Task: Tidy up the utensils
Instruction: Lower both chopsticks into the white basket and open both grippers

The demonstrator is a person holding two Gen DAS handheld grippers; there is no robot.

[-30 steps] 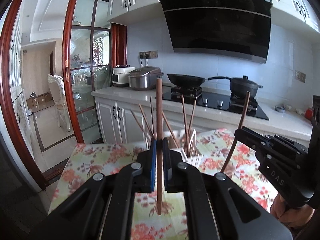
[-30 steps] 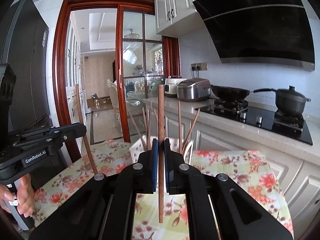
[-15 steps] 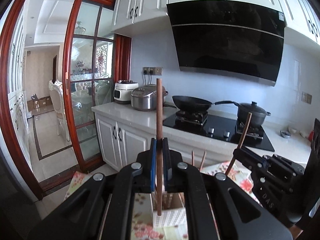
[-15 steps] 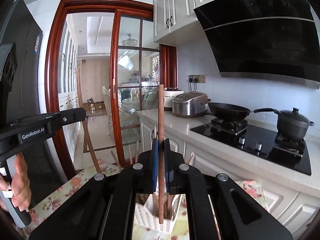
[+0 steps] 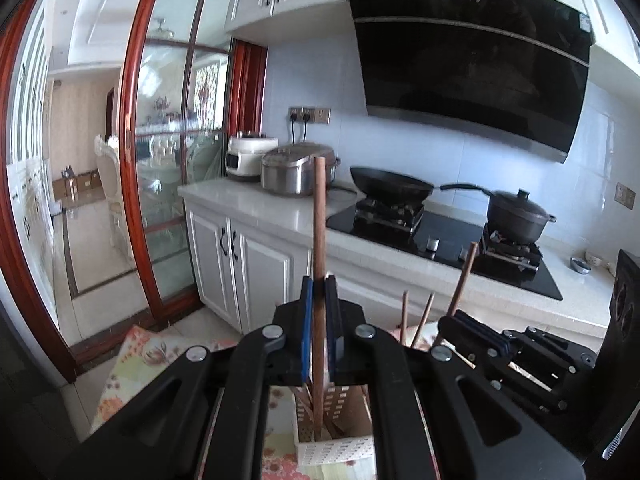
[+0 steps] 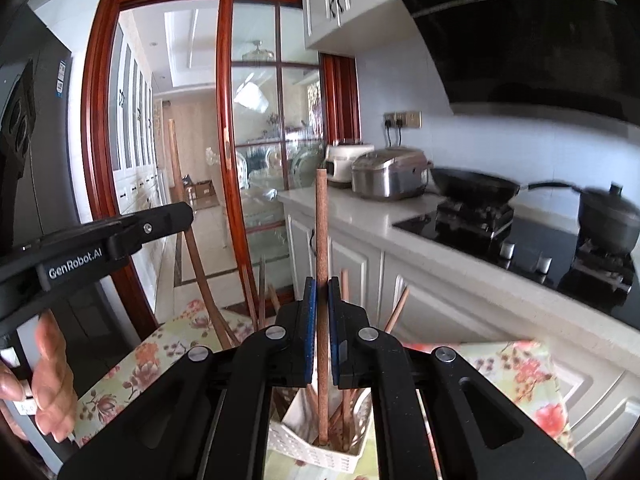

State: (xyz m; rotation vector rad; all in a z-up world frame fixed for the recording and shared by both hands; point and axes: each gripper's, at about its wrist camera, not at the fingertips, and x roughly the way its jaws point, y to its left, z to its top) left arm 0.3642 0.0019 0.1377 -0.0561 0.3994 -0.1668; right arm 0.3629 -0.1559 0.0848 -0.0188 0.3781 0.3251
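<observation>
My left gripper (image 5: 319, 328) is shut on an upright brown chopstick (image 5: 319, 240); its lower tip reaches into a white perforated utensil holder (image 5: 336, 450) below the jaws. My right gripper (image 6: 322, 328) is shut on another upright brown chopstick (image 6: 321, 248), its tip also inside the holder (image 6: 308, 454). Several chopsticks stand in the holder (image 6: 260, 296). The right gripper shows in the left wrist view (image 5: 460, 320), the left gripper in the right wrist view (image 6: 176, 216), each beside the other over the holder.
The holder stands on a floral tablecloth (image 6: 132, 364). Behind it runs a white counter (image 5: 248, 204) with two rice cookers (image 5: 296, 168), a wok (image 5: 392, 186) and a black pot (image 5: 518, 216) on a stove. A red-framed glass door (image 5: 132, 160) is at the left.
Both grippers have come down over the holder with their chopsticks, so the holder now lies under the jaws and the chopstick tips sit inside it.
</observation>
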